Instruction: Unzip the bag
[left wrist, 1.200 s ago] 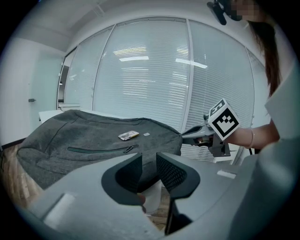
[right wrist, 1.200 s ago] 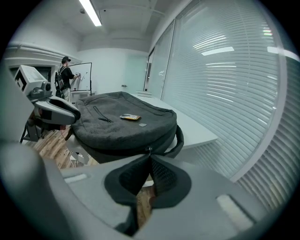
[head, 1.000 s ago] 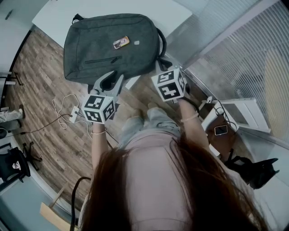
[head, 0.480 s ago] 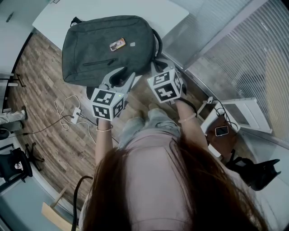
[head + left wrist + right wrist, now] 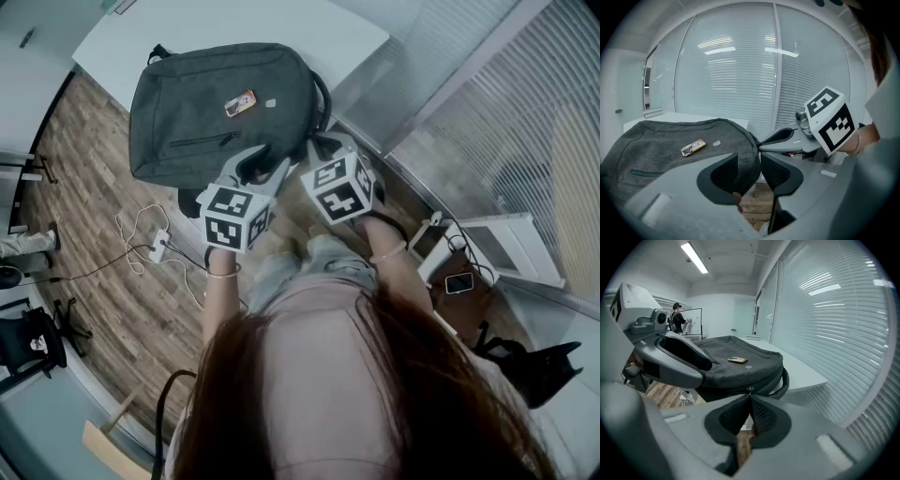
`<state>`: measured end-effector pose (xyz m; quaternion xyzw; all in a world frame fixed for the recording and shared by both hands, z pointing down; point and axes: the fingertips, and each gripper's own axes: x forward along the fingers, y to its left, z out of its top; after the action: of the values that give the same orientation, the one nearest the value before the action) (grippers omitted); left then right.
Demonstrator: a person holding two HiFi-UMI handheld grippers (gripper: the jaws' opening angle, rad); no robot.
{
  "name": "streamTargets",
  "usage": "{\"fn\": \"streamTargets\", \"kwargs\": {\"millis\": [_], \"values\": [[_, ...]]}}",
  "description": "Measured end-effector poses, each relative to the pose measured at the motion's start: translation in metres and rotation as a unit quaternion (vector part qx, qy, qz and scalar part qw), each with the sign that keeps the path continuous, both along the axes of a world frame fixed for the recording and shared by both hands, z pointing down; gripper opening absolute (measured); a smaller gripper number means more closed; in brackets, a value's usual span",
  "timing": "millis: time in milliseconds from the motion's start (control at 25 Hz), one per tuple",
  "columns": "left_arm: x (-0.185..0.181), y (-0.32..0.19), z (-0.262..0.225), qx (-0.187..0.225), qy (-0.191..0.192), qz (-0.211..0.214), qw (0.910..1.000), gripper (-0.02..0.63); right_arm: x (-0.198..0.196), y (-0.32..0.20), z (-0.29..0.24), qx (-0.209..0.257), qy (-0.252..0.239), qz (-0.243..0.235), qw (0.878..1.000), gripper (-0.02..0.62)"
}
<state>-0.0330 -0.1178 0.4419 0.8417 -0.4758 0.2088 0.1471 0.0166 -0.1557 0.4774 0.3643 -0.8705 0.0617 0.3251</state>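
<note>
A grey backpack [image 5: 216,112] lies flat on a white table [image 5: 319,28], with a small yellowish tag [image 5: 241,103] on its top face. My left gripper [image 5: 255,167] is at the bag's near right corner. In the left gripper view its jaws [image 5: 750,164] are opening, and the bag's rounded edge [image 5: 749,154] stands between them. My right gripper [image 5: 323,150] sits just to the right at the same corner. In the right gripper view [image 5: 750,399] its tips meet on the zipper pull [image 5: 749,390] at the bag's side seam.
The bag hangs slightly over the table's near edge above a wood floor [image 5: 122,291]. A power strip with cables [image 5: 155,246] lies on the floor at the left. A phone [image 5: 459,283] lies at the right. Window blinds [image 5: 834,324] run along the right. A person [image 5: 677,319] stands far off.
Both grippers have moved up to the bag's near corner. The left one went right and forward, and its jaws now straddle the bag's edge. The bag stayed in place.
</note>
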Motion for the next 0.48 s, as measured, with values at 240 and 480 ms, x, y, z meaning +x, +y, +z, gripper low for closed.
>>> {"fn": "streamTargets", "kwargs": {"millis": [240, 480], "values": [[0.005, -0.006, 0.014, -0.007, -0.080, -0.017, 0.9966, 0.161, -0.001, 0.000, -0.001, -0.002, -0.003, -0.030, 1.000, 0.008], [0.007, -0.008, 0.029, -0.012, -0.113, -0.028, 0.9931, 0.152, -0.002, 0.002, 0.003, -0.004, 0.001, -0.057, 0.998, 0.008]]}}
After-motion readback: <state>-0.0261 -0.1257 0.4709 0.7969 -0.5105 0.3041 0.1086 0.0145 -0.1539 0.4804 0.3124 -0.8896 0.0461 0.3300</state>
